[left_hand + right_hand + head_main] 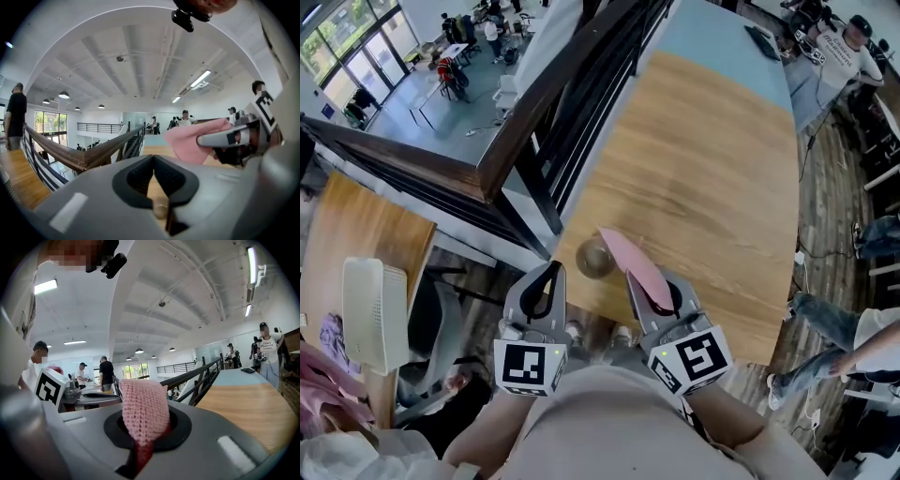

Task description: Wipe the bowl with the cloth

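A small round brownish bowl [596, 256] sits on the wooden table [703, 187] near its front edge. My right gripper [653, 292] is shut on a pink knitted cloth [636, 265], which sticks forward out of the jaws and reaches just right of the bowl. In the right gripper view the cloth [144, 411] stands up between the jaws and hides the bowl. My left gripper [551, 270] is shut just left of the bowl, with nothing seen in its jaws. In the left gripper view the cloth [187, 140] shows to the right, beyond the closed jaws.
A dark railing [553, 103] runs along the table's left side over a lower floor. A white chair [370, 309] stands at the left. People stand by desks at the far right [844, 47], and a person's leg [825, 319] is near the table's right edge.
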